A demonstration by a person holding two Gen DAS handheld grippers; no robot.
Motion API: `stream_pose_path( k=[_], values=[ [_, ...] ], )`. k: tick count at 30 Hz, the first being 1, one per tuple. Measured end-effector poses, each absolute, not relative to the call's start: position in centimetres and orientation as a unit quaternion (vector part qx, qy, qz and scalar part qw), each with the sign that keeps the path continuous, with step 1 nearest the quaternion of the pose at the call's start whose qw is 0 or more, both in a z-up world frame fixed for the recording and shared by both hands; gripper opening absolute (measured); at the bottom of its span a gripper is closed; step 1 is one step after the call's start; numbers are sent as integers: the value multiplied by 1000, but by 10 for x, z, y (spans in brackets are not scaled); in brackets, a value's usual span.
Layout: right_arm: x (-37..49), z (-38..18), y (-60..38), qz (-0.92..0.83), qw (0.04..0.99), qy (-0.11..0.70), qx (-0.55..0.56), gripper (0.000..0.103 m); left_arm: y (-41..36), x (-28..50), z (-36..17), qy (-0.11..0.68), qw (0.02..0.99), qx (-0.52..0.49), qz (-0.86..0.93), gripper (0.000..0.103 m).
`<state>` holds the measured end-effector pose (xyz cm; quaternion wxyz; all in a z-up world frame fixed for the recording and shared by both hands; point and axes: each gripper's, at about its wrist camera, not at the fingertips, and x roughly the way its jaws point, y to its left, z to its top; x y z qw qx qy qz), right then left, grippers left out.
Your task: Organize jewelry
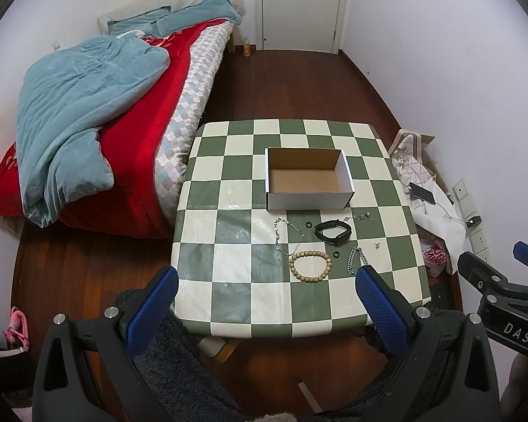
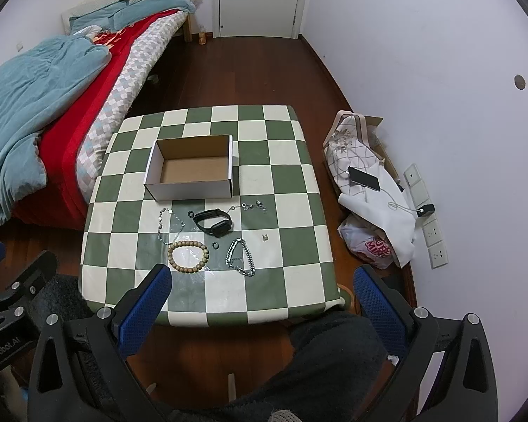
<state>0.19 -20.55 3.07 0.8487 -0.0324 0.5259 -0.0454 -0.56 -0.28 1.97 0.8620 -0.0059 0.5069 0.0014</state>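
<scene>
An empty white cardboard box stands open on the green-and-cream checkered table. In front of it lie a wooden bead bracelet, a black smartwatch, a thin silver necklace, a chunky silver chain, two small black rings and small silver pieces. My left gripper and right gripper are both open and empty, held above the table's near edge.
A bed with a blue duvet and red blanket stands left of the table. Bags, a phone and a charger lie on the floor at the right by wall sockets. A white door is at the far end.
</scene>
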Motion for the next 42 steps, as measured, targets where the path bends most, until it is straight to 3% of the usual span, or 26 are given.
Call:
stream_pose_path(
  k=[42],
  values=[
    [-6, 42, -209, -43, 854, 518, -29, 103, -3, -14, 30, 492, 871, -7, 3, 103]
  ],
)
